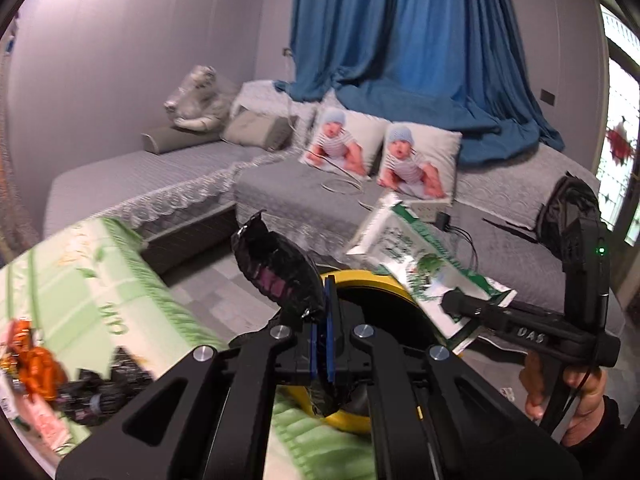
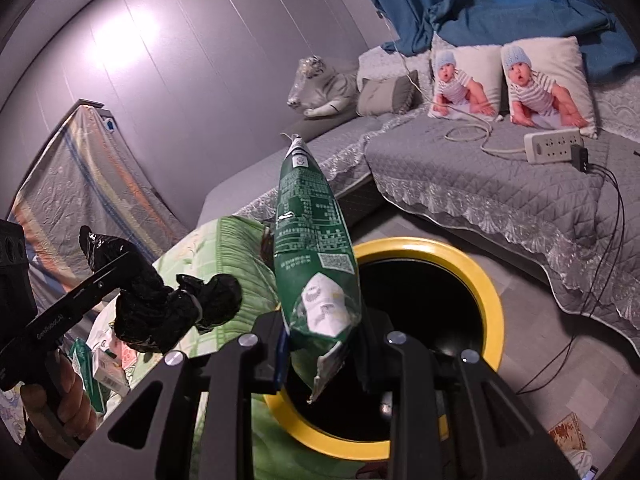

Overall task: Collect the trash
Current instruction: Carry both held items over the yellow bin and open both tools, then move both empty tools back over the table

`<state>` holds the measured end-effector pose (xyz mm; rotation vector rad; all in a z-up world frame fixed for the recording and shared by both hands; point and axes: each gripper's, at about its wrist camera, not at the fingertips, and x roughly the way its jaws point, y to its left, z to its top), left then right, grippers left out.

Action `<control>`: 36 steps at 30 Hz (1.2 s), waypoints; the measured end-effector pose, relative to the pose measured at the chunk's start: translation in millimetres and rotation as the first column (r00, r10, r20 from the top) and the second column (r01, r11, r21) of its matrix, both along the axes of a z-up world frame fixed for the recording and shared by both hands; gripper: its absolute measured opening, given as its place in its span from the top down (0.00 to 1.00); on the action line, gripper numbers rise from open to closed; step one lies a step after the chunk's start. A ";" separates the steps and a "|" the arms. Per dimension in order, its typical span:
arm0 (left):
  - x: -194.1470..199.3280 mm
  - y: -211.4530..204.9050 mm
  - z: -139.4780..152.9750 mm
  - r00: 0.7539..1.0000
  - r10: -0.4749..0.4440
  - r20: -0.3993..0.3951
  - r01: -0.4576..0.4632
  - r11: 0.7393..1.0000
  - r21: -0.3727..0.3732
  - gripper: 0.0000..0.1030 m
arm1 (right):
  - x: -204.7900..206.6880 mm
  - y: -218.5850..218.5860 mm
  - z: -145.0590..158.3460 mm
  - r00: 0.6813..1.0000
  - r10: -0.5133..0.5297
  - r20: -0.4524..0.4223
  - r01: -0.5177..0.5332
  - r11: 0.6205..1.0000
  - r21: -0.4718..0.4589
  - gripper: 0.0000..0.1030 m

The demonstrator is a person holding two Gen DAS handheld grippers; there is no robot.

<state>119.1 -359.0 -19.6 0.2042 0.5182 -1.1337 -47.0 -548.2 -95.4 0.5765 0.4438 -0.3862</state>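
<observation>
My left gripper (image 1: 322, 328) is shut on a crumpled black wrapper (image 1: 276, 268) and holds it over the near rim of the yellow-rimmed trash bin (image 1: 360, 276). My right gripper (image 2: 320, 340) is shut on a green and white snack bag (image 2: 312, 240), held above the left side of the bin (image 2: 492, 308). In the left wrist view the right gripper (image 1: 452, 304) holds that bag (image 1: 404, 256) over the bin's far rim. In the right wrist view the left gripper (image 2: 188, 304) and the black wrapper (image 2: 160, 308) show at the left.
A table with a green cloth (image 1: 100, 280) stands left of the bin, with an orange wrapper (image 1: 36, 368), dark wrappers (image 1: 100, 392) and small cartons (image 2: 108, 364) on it. A grey sofa (image 2: 480, 184) with cushions, a power strip (image 2: 554, 146) and cables lies behind.
</observation>
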 end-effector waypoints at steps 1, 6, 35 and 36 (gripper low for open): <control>-0.8 -8.1 -4.5 1.000 -0.014 -0.008 0.014 1.000 0.008 0.97 | 0.8 -3.7 -2.8 1.000 -0.005 -0.006 0.005 1.000 0.008 0.76; -2.0 -43.4 -24.3 0.998 -0.060 -0.034 0.061 0.998 0.034 0.97 | 6.3 -14.4 -16.8 0.998 -0.039 -0.056 0.040 0.999 0.015 0.76; 28.5 -75.4 -62.0 0.983 0.043 -0.180 -0.043 0.999 0.004 0.10 | -10.3 -63.5 -39.8 0.972 -0.213 -0.100 0.220 0.973 0.071 0.51; 30.6 -69.1 -58.4 0.983 0.065 -0.174 -0.067 0.998 -0.006 0.10 | -13.1 -61.1 -36.0 0.969 -0.228 -0.096 0.234 0.971 0.051 0.51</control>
